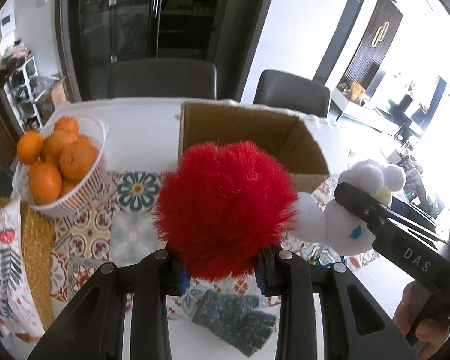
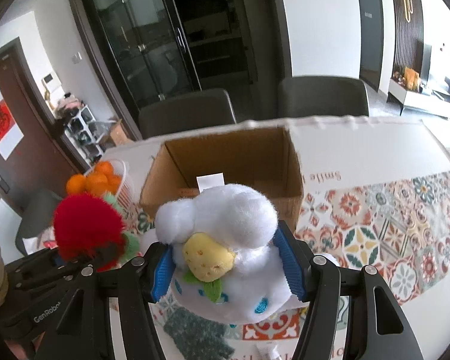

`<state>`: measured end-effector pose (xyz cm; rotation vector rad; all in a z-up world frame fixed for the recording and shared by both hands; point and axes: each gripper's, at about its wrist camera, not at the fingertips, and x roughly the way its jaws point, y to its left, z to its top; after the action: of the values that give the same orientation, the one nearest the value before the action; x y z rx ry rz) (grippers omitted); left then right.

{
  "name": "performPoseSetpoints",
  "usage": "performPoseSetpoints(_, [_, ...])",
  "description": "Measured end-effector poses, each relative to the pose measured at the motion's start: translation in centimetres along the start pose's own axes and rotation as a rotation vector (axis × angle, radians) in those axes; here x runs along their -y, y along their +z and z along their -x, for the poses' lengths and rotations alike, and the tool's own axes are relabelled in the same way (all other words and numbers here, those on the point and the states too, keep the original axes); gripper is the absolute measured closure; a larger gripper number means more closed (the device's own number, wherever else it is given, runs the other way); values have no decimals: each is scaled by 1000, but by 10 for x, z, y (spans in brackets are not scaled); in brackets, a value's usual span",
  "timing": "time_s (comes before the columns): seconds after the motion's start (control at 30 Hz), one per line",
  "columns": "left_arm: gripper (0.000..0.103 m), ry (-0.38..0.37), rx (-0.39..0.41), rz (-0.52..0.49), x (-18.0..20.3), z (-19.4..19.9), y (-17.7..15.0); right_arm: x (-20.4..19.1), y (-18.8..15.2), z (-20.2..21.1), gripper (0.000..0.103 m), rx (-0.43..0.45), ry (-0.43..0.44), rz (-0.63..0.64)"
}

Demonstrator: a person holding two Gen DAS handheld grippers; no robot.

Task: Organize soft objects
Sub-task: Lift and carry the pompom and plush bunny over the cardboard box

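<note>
Both grippers are loaded: left gripper [image 1: 222, 258] pinches the red fluffy toy [image 1: 225, 210], right gripper [image 2: 228, 270] squeezes the white plush [image 2: 225, 240]. Both toys hang above the table, just short of the cardboard box [image 2: 225, 162]. I'd carry each fully over the rim before letting go, one at a time, since they're crowding each other. Both grippers point forward toward the box, side by side.

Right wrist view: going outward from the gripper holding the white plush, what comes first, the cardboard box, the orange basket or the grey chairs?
1. White plush toy: clamped in the right gripper itself.
2. Cardboard box: straight ahead, just behind the plush.
3. Basket of oranges: left of the box; its depth is close to the box's.
4. Grey chairs: beyond the table's far edge.
</note>
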<state>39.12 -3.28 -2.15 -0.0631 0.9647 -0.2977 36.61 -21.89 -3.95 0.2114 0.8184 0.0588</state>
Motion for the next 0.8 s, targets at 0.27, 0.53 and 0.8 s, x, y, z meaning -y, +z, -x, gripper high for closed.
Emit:
performPoseSetpoints(0.27, [70,-17,60,-28,12,15,24,-1,24,13,41,72,17,6])
performPoseSetpoints(0.53, [70,-31,91,-48,20,18,50,-1,52,20,41,135,19,16])
performPoseSetpoints(0.8, [70,-38,80,-73,23,4,72,1,77,9,41,154,6,25])
